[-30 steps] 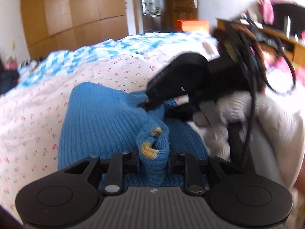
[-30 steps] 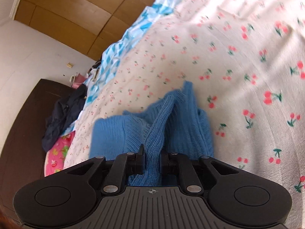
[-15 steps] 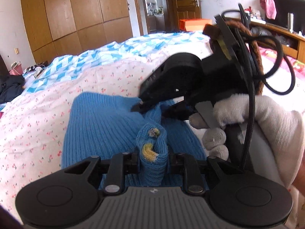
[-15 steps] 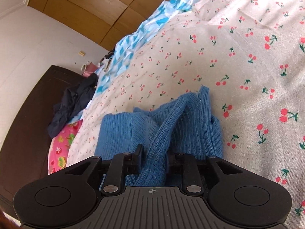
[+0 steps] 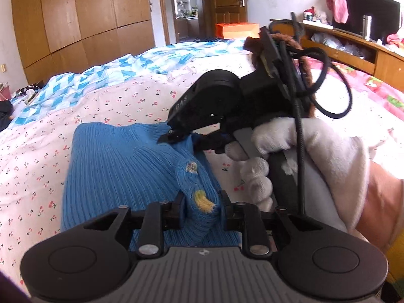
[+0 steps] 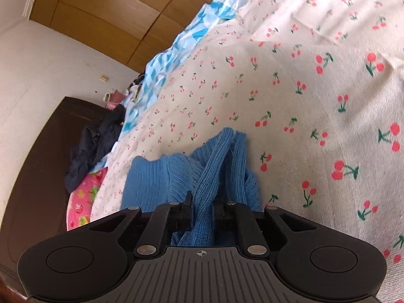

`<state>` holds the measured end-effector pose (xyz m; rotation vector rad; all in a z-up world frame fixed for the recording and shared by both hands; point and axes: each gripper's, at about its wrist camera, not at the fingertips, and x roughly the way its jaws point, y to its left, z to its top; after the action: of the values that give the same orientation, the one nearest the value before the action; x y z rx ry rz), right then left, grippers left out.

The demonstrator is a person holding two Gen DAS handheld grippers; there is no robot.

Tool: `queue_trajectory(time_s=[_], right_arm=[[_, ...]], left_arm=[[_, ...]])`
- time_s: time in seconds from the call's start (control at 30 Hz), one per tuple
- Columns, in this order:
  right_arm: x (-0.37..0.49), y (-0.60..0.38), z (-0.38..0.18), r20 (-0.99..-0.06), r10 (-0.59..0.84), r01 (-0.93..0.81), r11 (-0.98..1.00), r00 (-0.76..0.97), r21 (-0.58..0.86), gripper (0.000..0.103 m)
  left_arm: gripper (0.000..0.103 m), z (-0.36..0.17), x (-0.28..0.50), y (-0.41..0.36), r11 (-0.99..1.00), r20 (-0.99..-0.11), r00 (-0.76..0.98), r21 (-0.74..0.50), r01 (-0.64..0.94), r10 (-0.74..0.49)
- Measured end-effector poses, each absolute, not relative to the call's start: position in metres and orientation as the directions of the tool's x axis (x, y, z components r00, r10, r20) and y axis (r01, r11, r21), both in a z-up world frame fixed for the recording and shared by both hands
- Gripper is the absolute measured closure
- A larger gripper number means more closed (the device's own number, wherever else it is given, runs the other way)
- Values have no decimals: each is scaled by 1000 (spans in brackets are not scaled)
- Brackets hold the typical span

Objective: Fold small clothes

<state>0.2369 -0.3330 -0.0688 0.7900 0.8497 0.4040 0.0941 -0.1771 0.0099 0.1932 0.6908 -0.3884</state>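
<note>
Now both tools are clamped on the same blue knit sweater [image 5: 118, 166], which lies on a bed covered by a cherry-print sheet [image 5: 38, 156].

In the left wrist view, the left tool [image 5: 202, 208] pinches a bunched fold of the ribbed knit between its pads. The fold carries small yellow embroidered patches and stands up between the fingers [image 5: 176, 212]. The log shows these jaws easing a little wider within the last half second, yet the cloth is plainly pressed between them. Most of the sweater spreads flat to the left of that fold, ribbing running toward the far edge.

Farther along the same garment, the right tool [image 5: 174, 136] comes in from the right and bites the sweater's far edge with its tips. A hand in a white glove [image 5: 290, 151] holds its handle, and black cables [image 5: 325, 88] loop above it.

From the right wrist view, the right tool [image 6: 202, 212] grips a raised ridge of blue knit that fills the narrow gap between its fingers [image 6: 186, 212]. Beyond the ridge, the sweater's layers lie folded on the sheet.

A blue-and-white patterned quilt [image 5: 106, 75] lies rumpled toward the far side of the bed. Wooden wardrobe doors [image 5: 75, 17] stand behind it, and an open doorway [image 5: 186, 5] shows beside them. Dark clothing [image 6: 96, 149] lies heaped at the bed's edge beside a dark brown board [image 6: 38, 166].
</note>
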Motion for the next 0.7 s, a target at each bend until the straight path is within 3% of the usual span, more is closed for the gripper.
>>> queue_trajectory(time_s=[0.47, 0.7], right_arm=[[232, -334, -67, -510, 621, -22, 647, 595, 762, 86], [229, -334, -64, -512, 621, -34, 655, 594, 755, 85]], left_arm=[[69, 20, 63, -163, 874, -651, 678, 46, 483, -341], [66, 12, 67, -167, 870, -634, 718, 142, 473, -287]])
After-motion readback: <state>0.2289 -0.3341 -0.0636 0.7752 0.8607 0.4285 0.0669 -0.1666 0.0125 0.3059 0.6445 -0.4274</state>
